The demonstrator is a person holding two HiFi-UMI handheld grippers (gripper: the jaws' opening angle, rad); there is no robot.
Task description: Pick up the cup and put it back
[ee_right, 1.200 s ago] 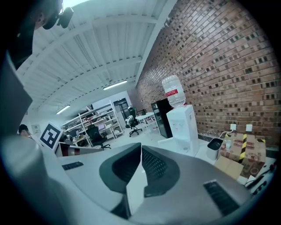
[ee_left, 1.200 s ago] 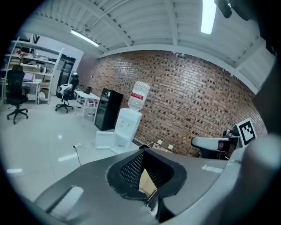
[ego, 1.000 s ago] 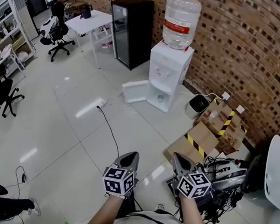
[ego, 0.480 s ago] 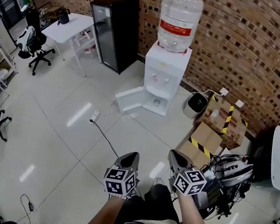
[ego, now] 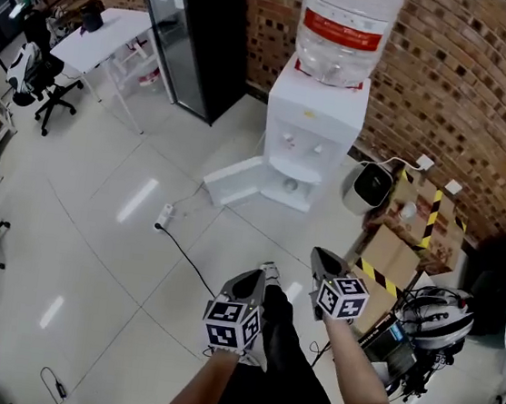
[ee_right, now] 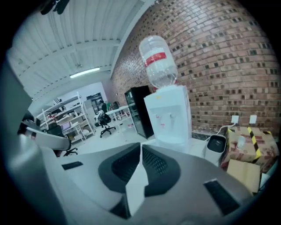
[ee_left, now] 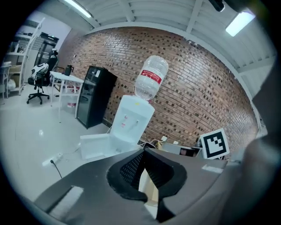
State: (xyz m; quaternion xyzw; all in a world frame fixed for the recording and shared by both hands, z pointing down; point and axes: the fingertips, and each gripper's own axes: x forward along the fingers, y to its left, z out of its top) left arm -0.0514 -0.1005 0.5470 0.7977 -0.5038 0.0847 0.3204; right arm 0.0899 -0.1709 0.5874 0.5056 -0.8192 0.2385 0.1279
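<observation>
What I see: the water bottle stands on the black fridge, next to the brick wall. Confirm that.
Wrong: the water bottle stands on the white dispenser, not the black fridge, next to the brick wall. The head view shows it.

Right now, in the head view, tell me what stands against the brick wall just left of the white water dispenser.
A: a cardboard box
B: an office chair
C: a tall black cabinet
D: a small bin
C: the tall black cabinet stands just left of the water dispenser, while the small bin and the cardboard boxes are on its right.
</observation>
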